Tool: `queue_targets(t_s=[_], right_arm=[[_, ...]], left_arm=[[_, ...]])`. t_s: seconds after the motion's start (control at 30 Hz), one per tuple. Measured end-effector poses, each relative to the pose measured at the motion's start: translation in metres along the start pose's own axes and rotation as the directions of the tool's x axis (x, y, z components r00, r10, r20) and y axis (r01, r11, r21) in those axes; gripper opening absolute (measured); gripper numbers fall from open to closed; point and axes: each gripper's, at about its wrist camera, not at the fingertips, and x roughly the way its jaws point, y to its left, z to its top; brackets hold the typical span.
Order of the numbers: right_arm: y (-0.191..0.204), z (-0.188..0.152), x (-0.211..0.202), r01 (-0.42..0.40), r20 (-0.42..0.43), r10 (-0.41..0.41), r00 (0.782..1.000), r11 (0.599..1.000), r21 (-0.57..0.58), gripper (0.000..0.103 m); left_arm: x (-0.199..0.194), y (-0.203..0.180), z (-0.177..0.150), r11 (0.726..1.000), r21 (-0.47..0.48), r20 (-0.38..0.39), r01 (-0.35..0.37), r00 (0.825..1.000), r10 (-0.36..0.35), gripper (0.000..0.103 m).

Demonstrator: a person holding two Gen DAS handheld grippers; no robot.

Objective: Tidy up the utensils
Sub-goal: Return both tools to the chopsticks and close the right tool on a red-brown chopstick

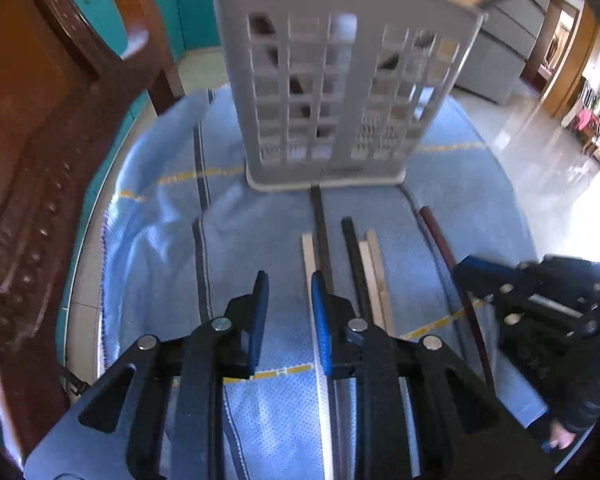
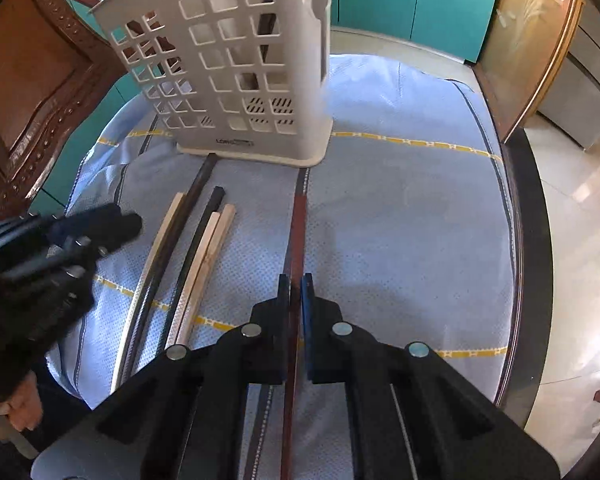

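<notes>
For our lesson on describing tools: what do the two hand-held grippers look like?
Each hand-held gripper, left and right, is a black frame with angular linkage arms, round silver pivot discs and two flat blue-faced fingers. A black sleeve covers the person's left arm.

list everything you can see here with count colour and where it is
utensil holder: one, white plastic with square holes, upright at the far end of the cloth
light wooden chopsticks: three, pale, lying on the cloth before the holder
dark chopsticks: two, black-brown, lying among the pale ones
reddish-brown chopstick: one, apart to their right
cloth: one, light blue with yellow lines, covering the table
chair: one, brown wood, at the left
left hand-held gripper: one, black with blue pads, open above the cloth
right hand-held gripper: one, shut on the reddish-brown chopstick
</notes>
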Motion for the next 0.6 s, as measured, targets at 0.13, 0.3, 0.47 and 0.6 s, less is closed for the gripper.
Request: queue_targets(t_s=[0.13,0.3,0.47,0.6], right_arm=[[0.001,-0.004,0.002,-0.001,-0.007,0.000,1.000,1.000,-0.009,0.007],[0.004,-0.002,0.002,0.004,-0.014,-0.004,1.000,1.000,-0.002,0.007],[0.010,-0.004,0.009,0.015,-0.035,-0.015,0.999,1.000,-0.022,0.009],[0.012,-0.006,0.013,0.023,-0.045,-0.025,0.999,0.999,-0.029,0.013]], left_arm=[[0.014,-0.002,-0.006,1.000,0.002,-0.044,0.014,0.999,-0.014,0.022],[0.021,-0.011,-0.010,0.999,0.037,-0.052,0.012,0.999,-0.010,0.022],[0.028,-0.014,-0.010,0.999,0.051,-0.052,-0.001,0.999,0.004,0.022],[0.033,-0.020,-0.006,0.999,0.049,-0.050,-0.002,0.999,0.004,0.022]])
